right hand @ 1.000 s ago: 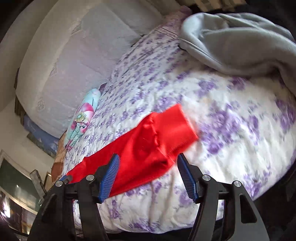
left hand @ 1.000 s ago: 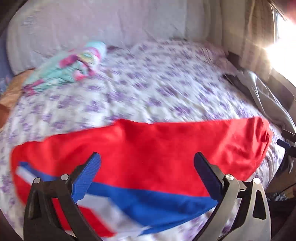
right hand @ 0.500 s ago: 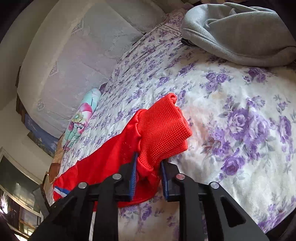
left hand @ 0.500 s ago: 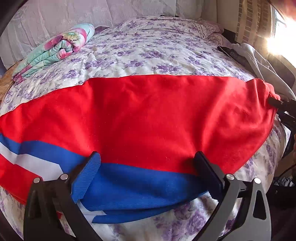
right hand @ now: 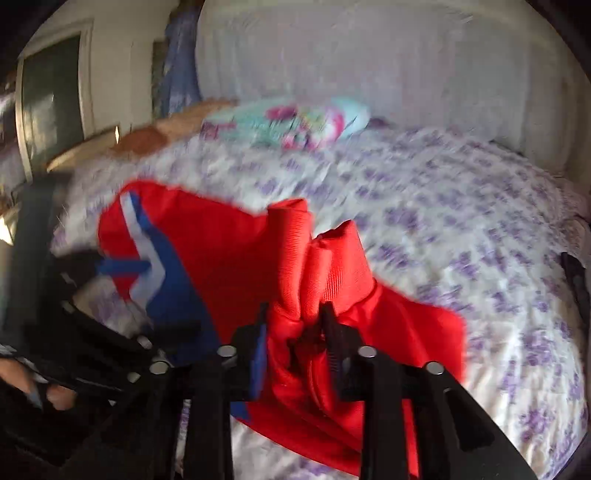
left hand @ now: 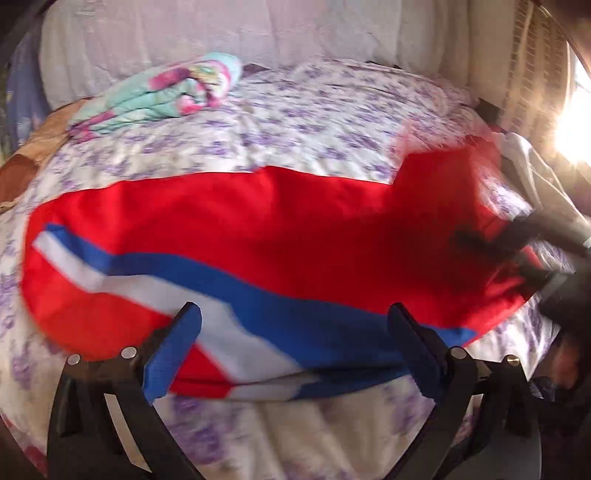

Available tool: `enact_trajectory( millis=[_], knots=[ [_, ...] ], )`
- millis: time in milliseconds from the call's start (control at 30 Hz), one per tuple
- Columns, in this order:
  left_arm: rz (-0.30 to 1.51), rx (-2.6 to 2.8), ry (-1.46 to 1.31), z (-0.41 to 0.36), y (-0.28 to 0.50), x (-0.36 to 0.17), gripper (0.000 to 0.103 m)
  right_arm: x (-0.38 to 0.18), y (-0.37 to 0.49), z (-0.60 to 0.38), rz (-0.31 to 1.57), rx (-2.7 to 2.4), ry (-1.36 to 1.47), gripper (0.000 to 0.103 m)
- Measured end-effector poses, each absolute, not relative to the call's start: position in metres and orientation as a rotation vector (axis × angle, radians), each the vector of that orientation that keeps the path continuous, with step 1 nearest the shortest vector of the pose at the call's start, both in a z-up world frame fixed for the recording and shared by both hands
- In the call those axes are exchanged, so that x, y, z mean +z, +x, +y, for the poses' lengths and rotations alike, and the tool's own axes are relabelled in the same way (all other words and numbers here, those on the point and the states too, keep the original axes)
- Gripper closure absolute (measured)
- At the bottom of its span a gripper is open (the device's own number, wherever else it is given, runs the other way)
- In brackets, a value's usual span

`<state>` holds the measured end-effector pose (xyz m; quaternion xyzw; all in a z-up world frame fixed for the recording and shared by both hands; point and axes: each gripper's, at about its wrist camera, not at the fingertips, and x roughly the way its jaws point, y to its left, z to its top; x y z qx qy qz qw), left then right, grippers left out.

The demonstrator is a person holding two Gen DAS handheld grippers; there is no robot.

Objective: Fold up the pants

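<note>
Red pants [left hand: 258, 221] with a blue and white stripe lie across the flowered bed [left hand: 314, 122]. My left gripper [left hand: 295, 343] is open, its blue pads just above the striped near edge, holding nothing. My right gripper [right hand: 295, 332] is shut on the bunched red cuff [right hand: 325, 266] and holds that end lifted over the rest of the pants [right hand: 207, 251]. In the left wrist view the right gripper [left hand: 517, 240] shows as a dark blur at the raised right end. In the right wrist view the left gripper [right hand: 92, 332] shows at the lower left.
A rolled turquoise and pink blanket [left hand: 166, 99] lies at the far left of the bed, by the white padded headboard [left hand: 221, 33]. A grey garment [left hand: 535, 177] lies at the right edge under a bright window. A brown cushion [right hand: 144, 138] sits beyond the blanket.
My right gripper, shut on the cuff, has lifted it and swung it left over the pants. My left gripper has drawn back a little and stays open.
</note>
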<state>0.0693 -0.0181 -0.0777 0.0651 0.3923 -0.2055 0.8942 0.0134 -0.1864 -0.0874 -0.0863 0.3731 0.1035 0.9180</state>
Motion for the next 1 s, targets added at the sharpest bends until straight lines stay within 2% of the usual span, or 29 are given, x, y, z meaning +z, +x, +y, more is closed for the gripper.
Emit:
enact_trajectory(
  millis=[33,100,133,267,300,367,400,433,467,567,600,633,700,733,767,833,1000],
  knots=[
    [0.803,-0.400,0.145,-0.011,0.067,-0.076,0.005,-0.103,0.017,-0.177,0.795,0.246,-0.193,0.058],
    [0.794,-0.387,0.150,-0.003,0.064,-0.074,0.005,-0.107,0.006,-0.168,0.732,0.272,-0.214,0.041],
    [0.791,-0.395,0.148,0.001,0.063,-0.073,0.005,-0.102,0.000,-0.169,0.716,0.304,-0.193,0.038],
    [0.789,-0.410,0.139,0.006,0.066,-0.071,0.005,-0.065,-0.019,-0.190,0.639,0.399,-0.068,0.039],
    [0.792,-0.410,0.132,0.007,0.069,-0.071,0.005,-0.058,-0.020,-0.194,0.642,0.397,-0.066,0.041],
    [0.795,-0.410,0.113,0.009,0.073,-0.072,0.005,-0.052,-0.013,-0.199,0.666,0.380,-0.095,0.058],
    [0.798,-0.409,0.103,0.009,0.073,-0.073,0.005,-0.054,-0.008,-0.198,0.682,0.367,-0.112,0.062],
    [0.802,-0.409,0.092,0.011,0.074,-0.074,0.005,-0.057,-0.004,-0.199,0.704,0.362,-0.124,0.076],
    [0.803,-0.408,0.088,0.011,0.074,-0.074,0.005,-0.064,0.006,-0.195,0.748,0.374,-0.142,0.084],
    [0.794,-0.403,0.110,0.011,0.069,-0.074,0.005,-0.086,0.017,-0.185,0.830,0.382,-0.217,0.081],
    [0.790,-0.403,0.116,0.011,0.067,-0.074,0.005,-0.089,0.017,-0.181,0.811,0.358,-0.259,0.075],
    [0.789,-0.404,0.118,0.011,0.067,-0.074,0.005,-0.091,0.017,-0.180,0.800,0.332,-0.286,0.064],
    [0.790,-0.403,0.116,0.012,0.067,-0.075,0.005,-0.093,0.021,-0.181,0.804,0.322,-0.282,0.070],
    [0.791,-0.403,0.116,0.012,0.066,-0.075,0.005,-0.093,0.023,-0.184,0.815,0.342,-0.259,0.089],
    [0.790,-0.402,0.117,0.012,0.066,-0.075,0.005,-0.093,0.024,-0.186,0.823,0.355,-0.238,0.094],
    [0.791,-0.404,0.115,0.013,0.067,-0.075,0.005,-0.084,0.022,-0.193,0.796,0.353,-0.206,0.095],
    [0.791,-0.408,0.109,0.014,0.067,-0.075,0.005,-0.019,0.002,-0.194,0.616,0.423,-0.168,0.095]
  ],
)
